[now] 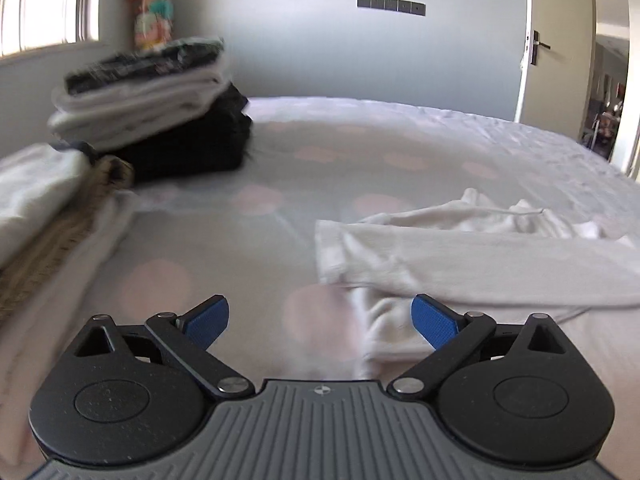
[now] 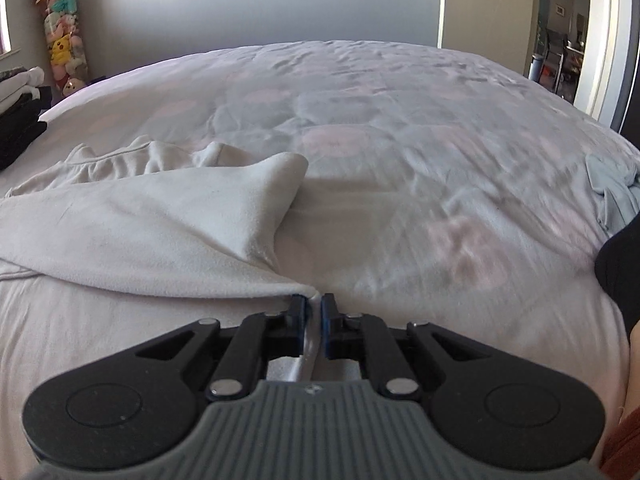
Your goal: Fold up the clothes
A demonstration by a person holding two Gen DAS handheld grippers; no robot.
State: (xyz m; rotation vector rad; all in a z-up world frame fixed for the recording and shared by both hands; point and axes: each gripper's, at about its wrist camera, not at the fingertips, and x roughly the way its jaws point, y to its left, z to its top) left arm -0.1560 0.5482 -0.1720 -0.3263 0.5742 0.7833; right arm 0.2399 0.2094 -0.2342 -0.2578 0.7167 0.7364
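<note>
Cloth is pinched in my right claw (image 2: 314, 320): its jaws are closed on the near edge of the white long-sleeved top (image 2: 132, 232), which lies on the bed (image 2: 400, 128) spreading left and ahead of that claw. My left claw (image 1: 320, 320) hangs wide open and empty, the top's sleeve (image 1: 460, 256) just ahead to its right. I judge I should pinch there too, then lift both edges evenly.

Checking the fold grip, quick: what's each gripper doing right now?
Left gripper: open, holding nothing.
Right gripper: shut on the edge of the white garment.
</note>
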